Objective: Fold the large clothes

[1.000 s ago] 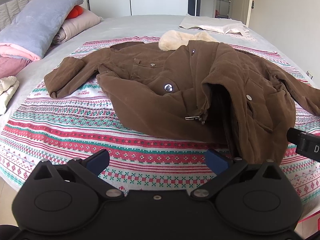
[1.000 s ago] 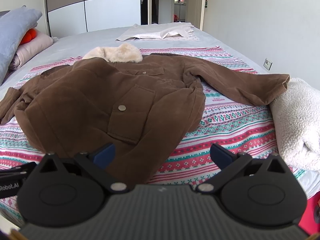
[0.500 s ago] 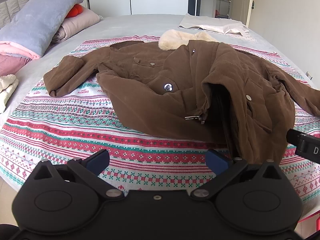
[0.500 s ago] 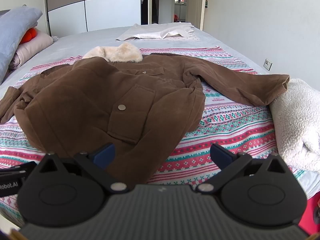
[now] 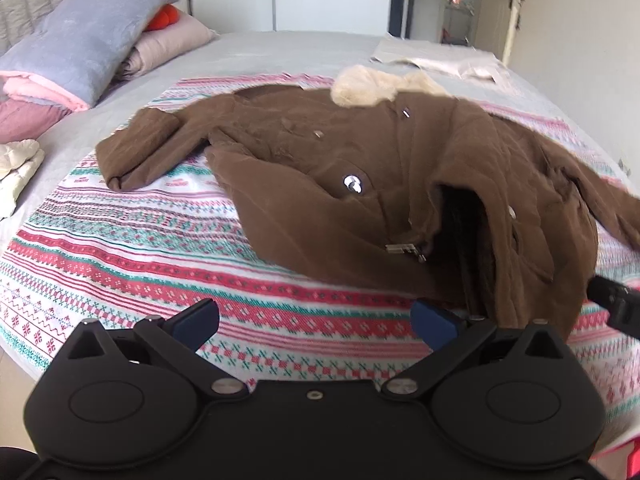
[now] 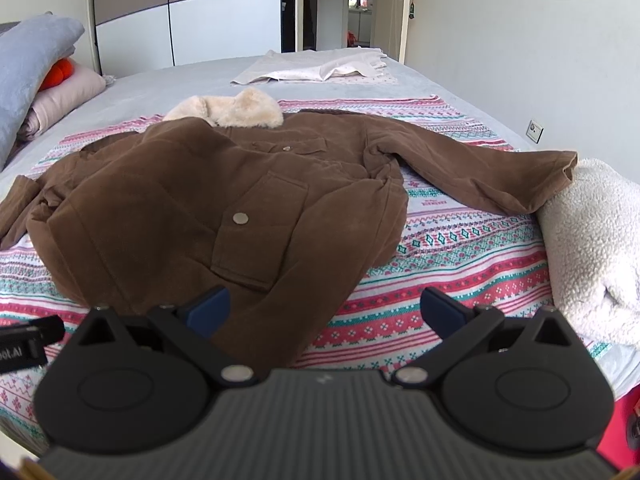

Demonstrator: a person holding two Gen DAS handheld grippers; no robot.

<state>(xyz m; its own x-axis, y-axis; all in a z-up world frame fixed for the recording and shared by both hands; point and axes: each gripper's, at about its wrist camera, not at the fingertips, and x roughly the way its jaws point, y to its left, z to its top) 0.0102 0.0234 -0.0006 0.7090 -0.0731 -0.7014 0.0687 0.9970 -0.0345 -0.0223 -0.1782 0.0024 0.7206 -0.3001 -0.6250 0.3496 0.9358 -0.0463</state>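
Jacket (image 5: 344, 184) flat on patterned blanket (image 5: 132, 256), atop bed (image 5: 280, 52). Pillows (image 5: 96, 40) far left. Folded cloth (image 6: 320, 68) behind collar (image 6: 236, 110). Fleece bundle (image 6: 592, 252) right, under sleeve cuff (image 6: 556, 168).

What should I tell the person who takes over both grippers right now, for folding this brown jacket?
Left gripper: open, holds nothing, hovering over the patterned blanket near the jacket hem.
Right gripper: open, holds nothing, just above the near hem.
Brown jacket: lying front up on the blanket, fur collar at the far side, both sleeves spread outward. One sleeve end touches the white fleece bundle. Front is partly open at the zipper.
Done: jacket laid out; no fold yet.
Left: fold the sleeves in, then the body.
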